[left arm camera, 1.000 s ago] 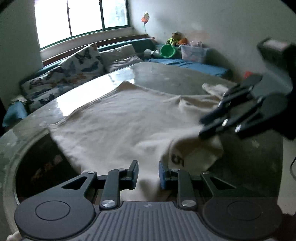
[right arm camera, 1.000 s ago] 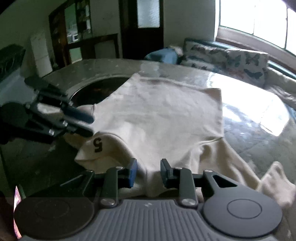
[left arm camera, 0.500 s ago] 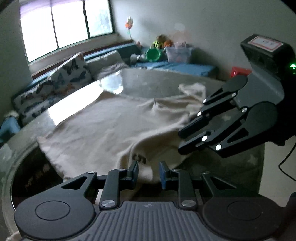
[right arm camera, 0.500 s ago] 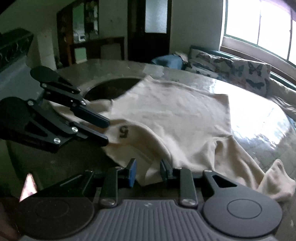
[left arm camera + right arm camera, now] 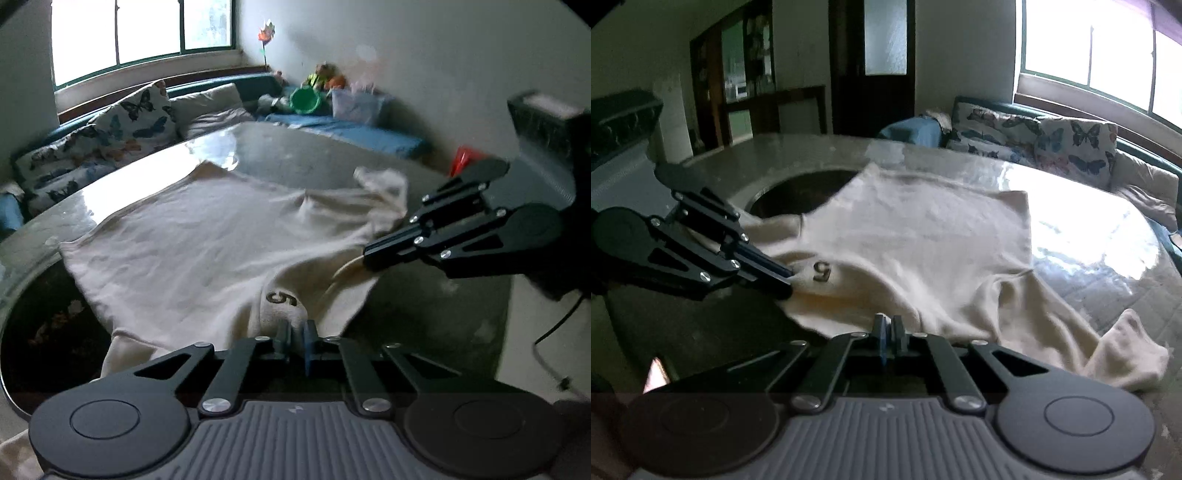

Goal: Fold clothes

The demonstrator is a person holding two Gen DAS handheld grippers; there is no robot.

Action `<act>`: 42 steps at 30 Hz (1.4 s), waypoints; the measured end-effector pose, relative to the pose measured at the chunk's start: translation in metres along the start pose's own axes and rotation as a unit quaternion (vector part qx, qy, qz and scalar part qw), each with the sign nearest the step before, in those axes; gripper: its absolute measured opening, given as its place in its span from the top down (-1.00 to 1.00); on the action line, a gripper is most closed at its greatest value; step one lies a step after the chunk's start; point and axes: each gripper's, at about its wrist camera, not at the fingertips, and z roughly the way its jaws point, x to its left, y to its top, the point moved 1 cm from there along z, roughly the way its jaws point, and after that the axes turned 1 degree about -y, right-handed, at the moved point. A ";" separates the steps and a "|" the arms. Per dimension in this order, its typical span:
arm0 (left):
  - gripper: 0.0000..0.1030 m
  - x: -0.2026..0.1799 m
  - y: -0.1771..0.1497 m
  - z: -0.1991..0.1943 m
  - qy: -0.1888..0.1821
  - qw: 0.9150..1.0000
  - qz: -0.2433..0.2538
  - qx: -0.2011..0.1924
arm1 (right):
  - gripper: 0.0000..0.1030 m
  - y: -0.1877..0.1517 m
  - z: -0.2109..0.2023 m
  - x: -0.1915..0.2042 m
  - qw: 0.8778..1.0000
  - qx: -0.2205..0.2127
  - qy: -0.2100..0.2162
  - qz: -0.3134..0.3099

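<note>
A cream sweater (image 5: 207,236) lies spread on the round stone table (image 5: 295,158), one sleeve (image 5: 384,184) trailing at the far right. Its near edge carries a dark "5" mark (image 5: 281,298). My left gripper (image 5: 297,332) sits at that edge just below the mark, its jaws closing tight with the fabric pinched between them. In the right wrist view the sweater (image 5: 923,236) fills the middle, and my right gripper (image 5: 888,325) has its jaws closing on the near hem. The left gripper (image 5: 786,282) shows there too, gripping beside the "5" mark (image 5: 822,272).
A dark round hollow (image 5: 44,317) opens in the table at the left, under the sweater's corner. Butterfly cushions (image 5: 129,122) line a bench beneath the window. A blue mat (image 5: 351,134) with toys and a green bowl (image 5: 304,100) lies behind the table.
Both grippers went from slightly apart jaws to jaws closed on the sweater's near edge. The edge by the "5" mark now bunches up between the two grippers.
</note>
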 end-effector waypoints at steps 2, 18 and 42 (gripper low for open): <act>0.87 0.004 0.001 -0.008 -0.020 1.000 -0.012 -0.006 | 0.96 0.004 -0.010 -0.004 1.000 -0.006 0.006 0.007; 0.68 -0.014 0.008 -0.013 -0.024 0.999 0.025 -0.028 | 0.68 0.004 0.000 0.011 0.999 0.001 0.006 -0.049; 0.91 -0.008 -0.010 0.012 -0.035 0.999 0.023 0.006 | 0.95 -0.008 -0.009 -0.004 0.999 0.010 0.005 -0.030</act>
